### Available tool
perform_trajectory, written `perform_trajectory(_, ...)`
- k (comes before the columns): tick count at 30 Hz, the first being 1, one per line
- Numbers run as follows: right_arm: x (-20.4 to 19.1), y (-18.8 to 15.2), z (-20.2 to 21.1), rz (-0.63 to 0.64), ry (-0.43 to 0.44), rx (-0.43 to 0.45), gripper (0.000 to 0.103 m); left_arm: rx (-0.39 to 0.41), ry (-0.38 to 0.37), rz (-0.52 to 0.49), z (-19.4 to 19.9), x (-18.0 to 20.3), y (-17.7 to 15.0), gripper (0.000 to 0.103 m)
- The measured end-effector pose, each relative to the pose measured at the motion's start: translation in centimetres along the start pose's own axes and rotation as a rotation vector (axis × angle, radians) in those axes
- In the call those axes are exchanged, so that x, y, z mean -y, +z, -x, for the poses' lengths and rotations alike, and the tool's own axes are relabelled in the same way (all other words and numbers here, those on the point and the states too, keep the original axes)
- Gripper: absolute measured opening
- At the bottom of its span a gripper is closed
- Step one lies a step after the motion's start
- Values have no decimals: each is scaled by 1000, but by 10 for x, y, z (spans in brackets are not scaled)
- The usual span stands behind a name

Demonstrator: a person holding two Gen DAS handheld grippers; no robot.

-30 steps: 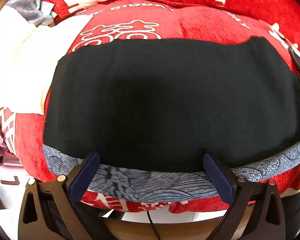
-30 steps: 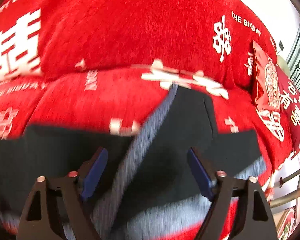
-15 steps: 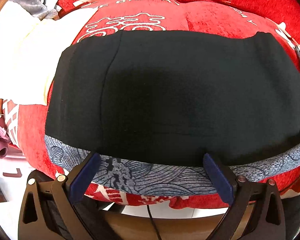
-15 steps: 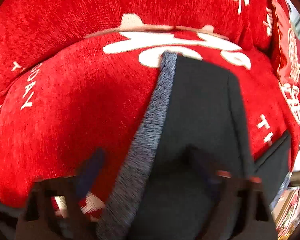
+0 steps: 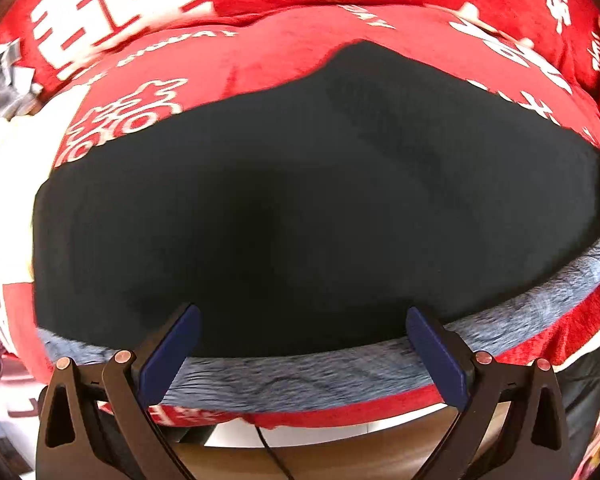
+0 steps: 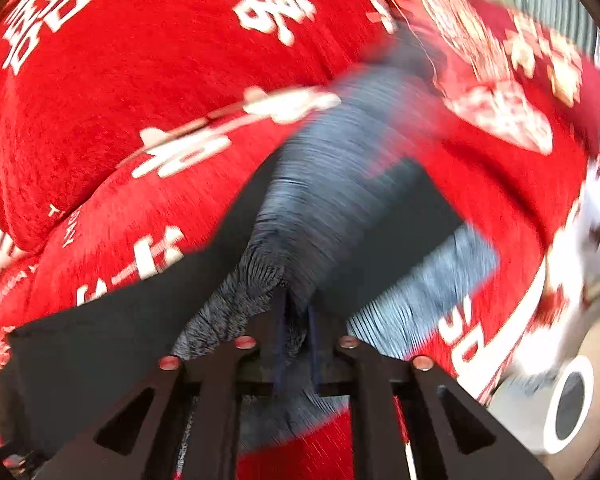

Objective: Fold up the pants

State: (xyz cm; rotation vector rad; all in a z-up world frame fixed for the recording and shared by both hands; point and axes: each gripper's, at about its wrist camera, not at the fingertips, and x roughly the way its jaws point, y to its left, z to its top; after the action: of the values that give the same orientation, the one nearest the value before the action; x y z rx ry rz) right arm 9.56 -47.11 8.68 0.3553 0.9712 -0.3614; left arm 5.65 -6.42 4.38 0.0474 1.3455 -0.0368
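Pants (image 5: 284, 208) under spread left tongs (image 5: 300, 344); right tongs (image 6: 298, 336) just closed, pinching grey waistband (image 6: 320, 208).

Motion blur smears much of the right wrist view — the grey waistband (image 6: 332, 184) streaks into lines toward the top, and the red pouch (image 6: 496, 80) printed with white characters is too soft to read. The pants (image 5: 284, 216) run off the right edge of the left wrist view, so their far end is not shown. Where the right gripper (image 6: 298, 320) meets the waistband, the pads are mostly buried in bunched fabric. At the left edge, a pale cloth (image 5: 16, 168) is overexposed and cut off — its shape cannot be told.
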Motion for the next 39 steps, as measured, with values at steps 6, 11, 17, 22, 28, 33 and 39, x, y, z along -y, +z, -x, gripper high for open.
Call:
perform_trajectory(6,45,-15,-19,-139,174,-59,59,-20,-19,12,-7,2,1,103)
perform_trajectory(11,76,-9,-28,-302,372,10,84,-37,-30,50,-14,-9,5,103)
perform_trajectory(17,84,2,-31,-370,442,61,87,-31,-21,50,-17,-9,5,103)
perform_trajectory(22,65,23,-40,-230,369,99,23,-20,-8,41,-16,-1,7,103)
perform_trajectory(28,20,66,23,29,293,295,13,62,0,62,3,0,33,103)
perform_trajectory(33,6,82,19,139,182,335,13,34,13,46,-13,21,49,103)
perform_trajectory(39,52,53,-50,10,126,94,27,19,32,4,-22,34,42,103)
